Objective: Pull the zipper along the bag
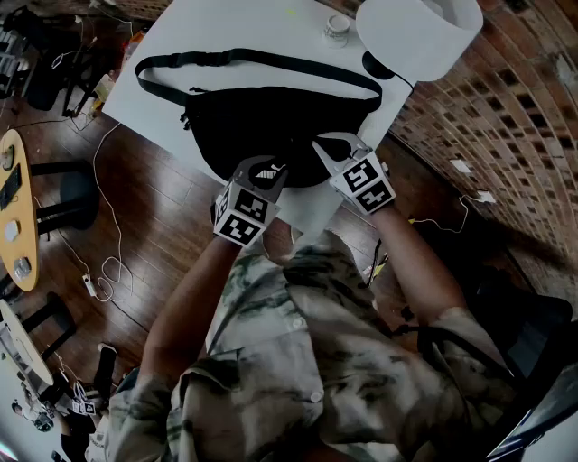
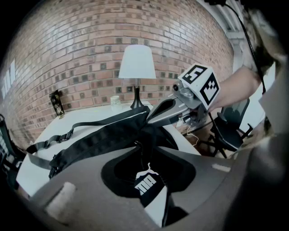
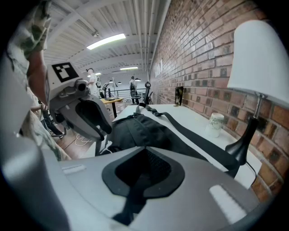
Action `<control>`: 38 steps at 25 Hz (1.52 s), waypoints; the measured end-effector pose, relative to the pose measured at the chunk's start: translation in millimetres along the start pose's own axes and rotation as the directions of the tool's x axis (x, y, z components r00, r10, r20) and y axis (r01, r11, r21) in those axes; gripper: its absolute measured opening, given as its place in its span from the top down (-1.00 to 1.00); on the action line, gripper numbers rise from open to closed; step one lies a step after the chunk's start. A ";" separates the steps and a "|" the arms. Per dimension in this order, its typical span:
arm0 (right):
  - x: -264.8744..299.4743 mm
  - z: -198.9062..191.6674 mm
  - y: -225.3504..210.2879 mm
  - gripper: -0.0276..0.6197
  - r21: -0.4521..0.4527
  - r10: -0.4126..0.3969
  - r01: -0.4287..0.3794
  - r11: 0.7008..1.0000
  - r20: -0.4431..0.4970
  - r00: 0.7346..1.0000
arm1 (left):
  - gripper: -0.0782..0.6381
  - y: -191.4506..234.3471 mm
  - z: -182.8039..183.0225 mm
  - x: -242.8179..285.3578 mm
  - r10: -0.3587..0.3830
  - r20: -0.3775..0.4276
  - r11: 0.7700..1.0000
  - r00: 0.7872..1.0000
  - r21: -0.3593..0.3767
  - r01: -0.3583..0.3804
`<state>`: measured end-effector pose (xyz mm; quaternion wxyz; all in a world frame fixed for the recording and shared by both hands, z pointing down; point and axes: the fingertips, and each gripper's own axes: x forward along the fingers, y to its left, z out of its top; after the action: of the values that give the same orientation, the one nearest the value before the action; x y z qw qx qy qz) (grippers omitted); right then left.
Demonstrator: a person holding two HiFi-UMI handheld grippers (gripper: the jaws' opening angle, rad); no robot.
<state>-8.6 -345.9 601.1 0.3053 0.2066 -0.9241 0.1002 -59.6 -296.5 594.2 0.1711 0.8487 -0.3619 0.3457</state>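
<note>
1. Jaws on both sides are clenched. The left gripper [image 1: 268,170] pinches the fabric of the black bag [image 1: 262,122] at its near edge. In the left gripper view, a white logo patch [image 2: 147,184] shows in the opening between its jaws.
2. The right gripper [image 1: 330,144] is clamped too. Its own view shows a black strip [image 3: 134,195] running down between the closed jaws. I take this strip to be the zipper pull, though the slider itself cannot be made out.
3. The bag lies flat on the white table [image 1: 226,27], at the edge closest to the person. Its strap [image 1: 253,58] loops away across the tabletop toward the lamp [image 1: 415,32] at the far corner. The two grippers sit just beside each other on the bag's near side.
4. Judging the step: both grips look set, with the left as anchor and the right as puller, and the pull itself seems yet to run. No view shows how far the zipper is already open.
5. The next move probably calls for the right gripper to draw the black strip along the zipper line, away from the left gripper. It should stay low and in line with the track rather than lift.
6. Meanwhile the left gripper should hold the fabric taut, so the bag neither bunches up nor slides on the smooth table.
7. The likely risk is the thin strip slipping out of the right jaws if the slider binds.
</note>
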 end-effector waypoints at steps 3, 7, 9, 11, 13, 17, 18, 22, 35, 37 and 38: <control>18.9 -13.7 -11.7 0.91 0.033 0.012 -0.010 0.999 -0.058 0.998 | 0.50 4.9 -0.5 28.8 0.013 -0.067 0.995 0.998 0.102 -0.006; 35.1 -30.9 -22.8 0.91 0.061 0.005 0.002 0.998 -0.115 0.993 | 0.50 15.1 -10.9 52.0 0.055 -0.139 0.974 0.989 0.225 -0.022; 38.9 -35.0 -25.4 0.91 0.072 -0.002 0.011 0.997 -0.132 0.991 | 0.50 18.1 -16.9 58.0 0.062 -0.161 0.966 0.985 0.256 -0.019; 40.5 -36.1 -22.1 0.91 0.088 0.004 0.009 0.996 -0.150 0.989 | 0.51 17.8 -21.0 61.0 0.060 -0.173 0.962 0.983 0.272 -0.010; 42.7 -37.9 -19.7 0.91 0.100 0.009 0.008 0.995 -0.170 0.985 | 0.67 16.1 -22.4 61.9 0.043 -0.178 0.964 0.983 0.266 0.006; 46.8 -41.3 -23.5 0.91 0.119 -0.005 0.029 0.993 -0.195 0.981 | 0.68 19.0 -21.7 58.5 -0.011 -0.166 0.974 0.986 0.220 0.048; 47.6 -43.1 -25.2 0.91 0.123 -0.012 0.037 0.992 -0.198 0.980 | 0.69 21.1 -22.4 56.8 -0.027 -0.164 0.977 0.986 0.206 0.060; 48.0 -47.9 -30.1 0.91 0.144 -0.023 0.055 0.988 -0.215 0.976 | 0.69 33.0 -23.4 47.0 -0.086 -0.147 0.982 0.985 0.154 0.108; 45.3 -52.5 -35.4 0.91 0.288 -0.017 0.111 0.951 -0.312 0.950 | 0.70 87.1 -40.0 20.0 -0.248 -0.105 0.967 0.963 0.033 0.253; 44.9 -53.4 -35.9 0.91 0.300 -0.023 0.127 0.946 -0.326 0.945 | 0.70 93.8 -44.6 15.8 -0.265 -0.104 0.963 0.959 0.019 0.269; 44.7 -54.0 -36.2 0.91 0.304 -0.027 0.134 0.943 -0.332 0.943 | 0.70 98.2 -46.5 13.3 -0.271 -0.103 0.962 0.957 0.012 0.274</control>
<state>3.2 -375.8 673.1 0.4188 0.2723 -0.8233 0.2694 -146.4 -344.7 640.3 0.2240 0.8741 -0.2280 0.3658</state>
